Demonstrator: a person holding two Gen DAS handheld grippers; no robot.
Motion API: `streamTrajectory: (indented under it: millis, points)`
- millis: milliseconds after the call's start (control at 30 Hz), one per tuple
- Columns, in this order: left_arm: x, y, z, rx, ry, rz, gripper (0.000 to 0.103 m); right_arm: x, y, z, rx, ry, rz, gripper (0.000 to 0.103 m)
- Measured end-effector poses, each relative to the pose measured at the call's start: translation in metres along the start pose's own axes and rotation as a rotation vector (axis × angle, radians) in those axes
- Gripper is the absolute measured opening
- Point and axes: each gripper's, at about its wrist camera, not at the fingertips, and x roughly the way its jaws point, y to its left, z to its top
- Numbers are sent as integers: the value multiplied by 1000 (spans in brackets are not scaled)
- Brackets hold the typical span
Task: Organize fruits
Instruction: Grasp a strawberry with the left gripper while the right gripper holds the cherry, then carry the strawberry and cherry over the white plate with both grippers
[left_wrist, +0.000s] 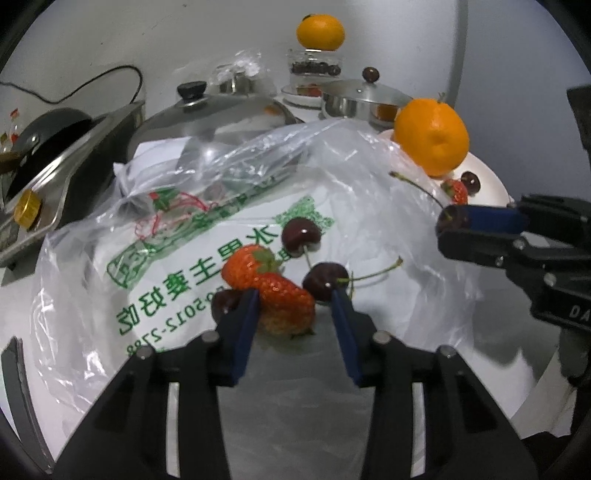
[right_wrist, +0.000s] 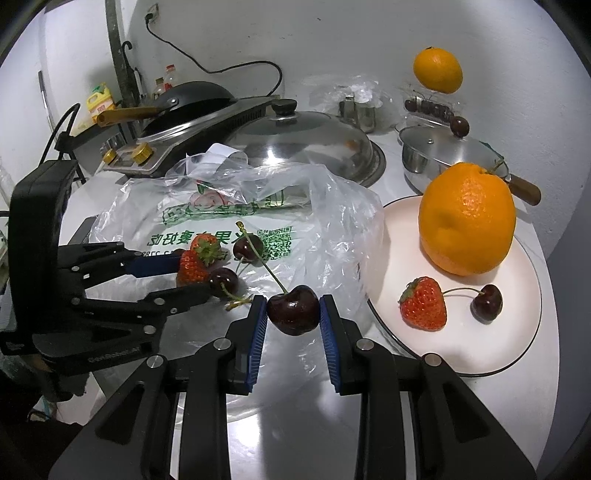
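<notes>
My right gripper (right_wrist: 293, 312) is shut on a dark cherry (right_wrist: 293, 310) with a long stem, held above the plastic bag (right_wrist: 332, 221) just left of the white plate (right_wrist: 491, 347). The plate holds an orange (right_wrist: 467, 218), a strawberry (right_wrist: 424, 304) and a cherry (right_wrist: 487, 302). My left gripper (left_wrist: 293, 304) is open around a strawberry (left_wrist: 284, 301) on the bag (left_wrist: 369, 184); its fingers do not visibly press it. A second strawberry (left_wrist: 245, 267) and cherries (left_wrist: 301, 230) (left_wrist: 325, 280) lie beside it. The right gripper (left_wrist: 448, 227) also shows in the left wrist view.
Behind the bag stand a large steel lid (right_wrist: 303, 144), a steel pot with lid (right_wrist: 439, 147), a stove with a black wok (right_wrist: 192, 101), and a clear cherry box with another orange (right_wrist: 437, 70) on top.
</notes>
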Motion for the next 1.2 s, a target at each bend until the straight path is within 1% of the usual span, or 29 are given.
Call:
streamTrajectory:
  millis: [67,100,133,467,867,1200]
  points:
    - [-1,-2,-1,17,-5,9,41,-2,0,0,0,-3,-5,31]
    - [-1,-2,-2,21,-8,14,38,-3,0,0,-1,-5,-7,31]
    - [-2,-2,-3,21,-12,20,32,-3,0,0,0,-6,-9,31]
    - [-16,1,-8,-10,-34,-15,31,-5,3,0,-4,-9,-16,31]
    - [-38,-8,3,-14,-73,-25,32,-16,4,0,-2,-30,-27,31]
    - [-42,-21,11,-18,-85,-45,32,-32,-8,-3,18,-59,-40,31]
